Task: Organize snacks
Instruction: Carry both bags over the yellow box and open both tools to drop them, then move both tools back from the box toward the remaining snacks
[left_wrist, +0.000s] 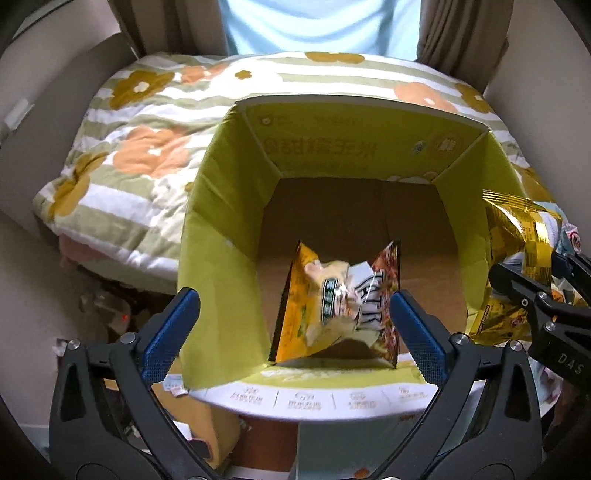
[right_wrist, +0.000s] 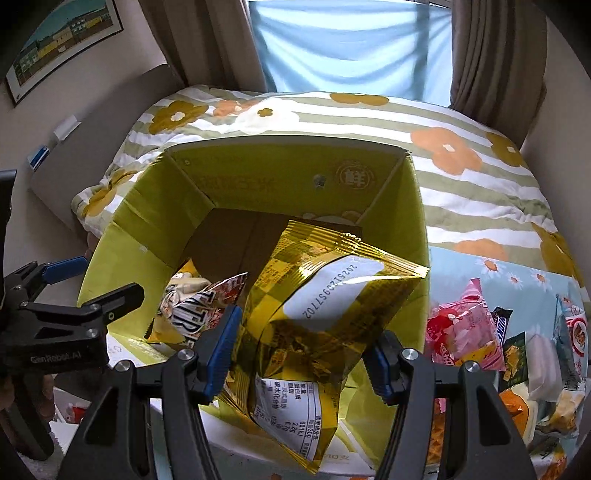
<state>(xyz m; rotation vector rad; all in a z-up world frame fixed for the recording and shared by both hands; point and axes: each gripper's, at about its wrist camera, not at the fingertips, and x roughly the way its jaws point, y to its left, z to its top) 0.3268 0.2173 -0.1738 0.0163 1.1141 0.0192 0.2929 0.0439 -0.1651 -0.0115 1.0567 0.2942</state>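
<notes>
The left hand-held gripper (left_wrist: 291, 328) is held wide open above the near rim of the green box (left_wrist: 221, 206), gripping nothing; a crumpled snack bag (left_wrist: 340, 306) lies inside the box, ahead between its fingers. The right hand-held gripper (right_wrist: 303, 350) is tilted over the box, clamped on a gold snack bag (right_wrist: 325, 295). To its right, loose snacks (right_wrist: 469, 332) lie on the bed (right_wrist: 480, 206).

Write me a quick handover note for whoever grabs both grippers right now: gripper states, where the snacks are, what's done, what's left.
Left gripper: open, empty, above the cardboard box; the yellow snack bag between its fingers looks released into the box.
Right gripper: shut on the gold snack bag, held at the box's right side, not yet in.
Done: one bag boxed.
Left: drop the gold bag, then box the loose snacks on the bed right of the box.
</notes>
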